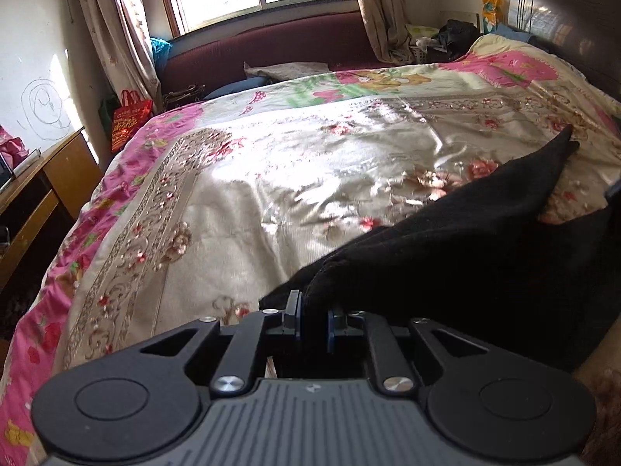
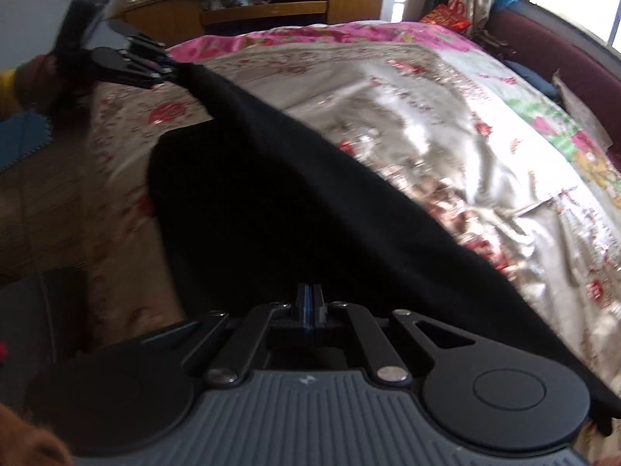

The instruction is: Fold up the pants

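Above the bed (image 1: 271, 178), you hold the black pants (image 2: 279, 209) stretched between both tools. Your left gripper (image 1: 313, 316) pinches one bunched end in its fingers; your right gripper (image 2: 309, 306) is clamped tight on the other.

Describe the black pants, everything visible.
The pants are plain black, soft and matte, fleece-like, with no visible details. They hang stretched between both grippers above the floral bedspread: the left gripper pinches one edge, the right gripper is shut at the other. The cloth between them sags in a broad sheet, and one pointed end lies on the bedspread. Waistband and leg openings cannot be told apart.
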Tool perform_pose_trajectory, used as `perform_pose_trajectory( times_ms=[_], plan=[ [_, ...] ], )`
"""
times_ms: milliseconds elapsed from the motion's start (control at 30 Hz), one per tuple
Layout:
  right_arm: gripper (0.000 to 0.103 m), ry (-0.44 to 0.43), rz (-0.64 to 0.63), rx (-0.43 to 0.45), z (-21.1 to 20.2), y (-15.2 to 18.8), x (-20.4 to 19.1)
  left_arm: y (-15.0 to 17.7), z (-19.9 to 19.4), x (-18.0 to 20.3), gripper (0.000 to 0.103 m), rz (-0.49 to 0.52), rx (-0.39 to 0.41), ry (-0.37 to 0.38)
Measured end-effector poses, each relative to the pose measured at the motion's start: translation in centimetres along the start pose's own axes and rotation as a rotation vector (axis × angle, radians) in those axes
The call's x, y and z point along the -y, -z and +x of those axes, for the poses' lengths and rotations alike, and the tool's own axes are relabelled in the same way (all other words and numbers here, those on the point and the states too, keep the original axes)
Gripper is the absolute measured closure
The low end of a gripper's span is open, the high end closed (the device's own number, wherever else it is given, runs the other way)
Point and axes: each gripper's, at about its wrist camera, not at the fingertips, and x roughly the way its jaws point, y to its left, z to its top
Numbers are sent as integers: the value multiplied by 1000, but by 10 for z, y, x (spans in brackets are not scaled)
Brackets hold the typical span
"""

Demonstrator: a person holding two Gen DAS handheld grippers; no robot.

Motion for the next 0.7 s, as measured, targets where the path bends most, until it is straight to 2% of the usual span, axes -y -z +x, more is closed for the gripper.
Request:
perform_pose_trajectory(
  times_ms=[67,133,200,233,267,333,400,533,600,700],
  plan=[
    [103,-8,-55,-14,9,18,-38,28,5,10,75,2,-25,-4],
    [102,76,-170,-10,20,28,-65,54,9,24,75,6,-23,-40],
    [95,211,-302,14,35,33,-78,68,15,31,75,-38,-28,-48],
    [83,262,-345,5,43,33,-77,72,15,34,75,-44,-21,-49],
    [75,319,-381,7,52,32,-70,74,13,36,75,-44,-9,-53],
    [71,419,-425,5,67,31,-53,72,7,34,75,-84,20,-54],
    [69,509,-418,-35,85,30,-28,67,-2,27,75,-129,58,-39],
    [69,613,-411,-84,114,36,18,56,-11,19,75,-147,92,-23],
    [69,643,-405,-108,127,37,36,51,-11,18,75,-138,97,-22],
    [70,617,-412,-134,145,37,52,46,-11,15,75,-155,109,-10]
  ],
)
